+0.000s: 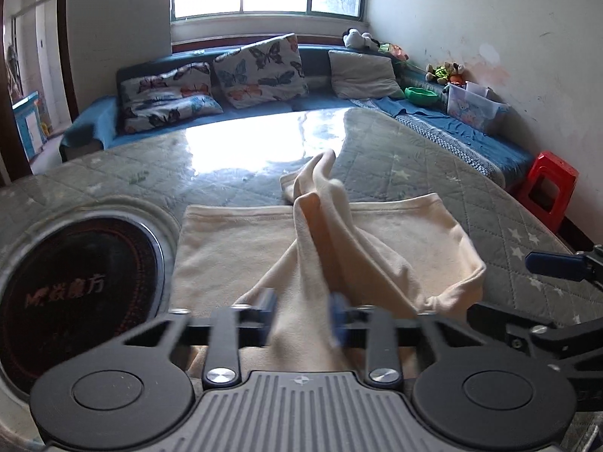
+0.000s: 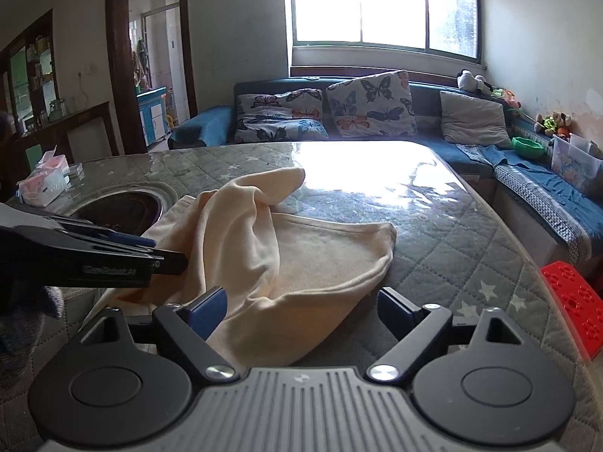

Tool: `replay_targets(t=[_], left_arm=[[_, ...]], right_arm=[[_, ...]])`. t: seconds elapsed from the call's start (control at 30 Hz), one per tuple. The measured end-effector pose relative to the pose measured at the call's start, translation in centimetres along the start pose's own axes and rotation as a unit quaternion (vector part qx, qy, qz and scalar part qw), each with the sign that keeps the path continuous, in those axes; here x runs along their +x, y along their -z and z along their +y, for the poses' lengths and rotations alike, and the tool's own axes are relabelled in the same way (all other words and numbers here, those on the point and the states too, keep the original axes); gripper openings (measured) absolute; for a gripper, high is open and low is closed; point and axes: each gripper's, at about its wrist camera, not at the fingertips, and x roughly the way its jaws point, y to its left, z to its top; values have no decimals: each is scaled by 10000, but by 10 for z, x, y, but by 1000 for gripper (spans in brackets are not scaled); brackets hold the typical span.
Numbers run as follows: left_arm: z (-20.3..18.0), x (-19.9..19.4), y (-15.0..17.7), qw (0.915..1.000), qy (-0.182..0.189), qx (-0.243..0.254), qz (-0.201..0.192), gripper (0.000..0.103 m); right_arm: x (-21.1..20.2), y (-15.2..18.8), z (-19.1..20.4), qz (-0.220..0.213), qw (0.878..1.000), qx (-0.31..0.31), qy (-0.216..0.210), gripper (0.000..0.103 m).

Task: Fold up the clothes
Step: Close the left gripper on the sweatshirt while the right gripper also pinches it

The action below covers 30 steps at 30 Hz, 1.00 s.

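Note:
A cream garment lies on the quilted table cover, its body flat and a sleeve-like part bunched and lifted across it. My left gripper is shut on a fold of the garment at its near edge; the cloth runs between the blue pads. It also shows in the right wrist view, at the garment's left side. My right gripper is open, its fingers spread over the garment's near right corner, with nothing held. Its fingertip shows at the right edge of the left wrist view.
A round black cooktop is set into the table at the left. A tissue pack lies at the far left. A blue sofa with butterfly cushions runs behind. A red stool stands at the right.

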Motion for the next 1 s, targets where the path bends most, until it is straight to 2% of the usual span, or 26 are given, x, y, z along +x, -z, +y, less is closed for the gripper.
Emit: replay_targets(t=[0.1, 0.3, 0.47, 0.77, 0.97, 1.0], left_arm=[[7, -5, 4, 9999, 14, -111, -108, 6], [20, -19, 9, 9991, -68, -334, -263, 4], [28, -18, 12, 9989, -144, -390, -210, 4], [30, -10, 13, 9991, -121, -391, -96, 5], [29, -9, 9, 9992, -84, -374, -105, 9], [28, -9, 7, 9993, -87, -350, -122, 13]], right_arm=[[3, -8, 5, -16, 9999, -126, -94, 85], [26, -36, 20, -73, 9987, -209, -459, 75], [54, -57, 33, -10, 9977, -324, -600, 67], [105, -91, 41, 205, 9975, -154, -658, 60], [131, -87, 37, 567, 9970, -24, -525, 48], [132, -86, 36, 595, 9969, -22, -522, 47]])
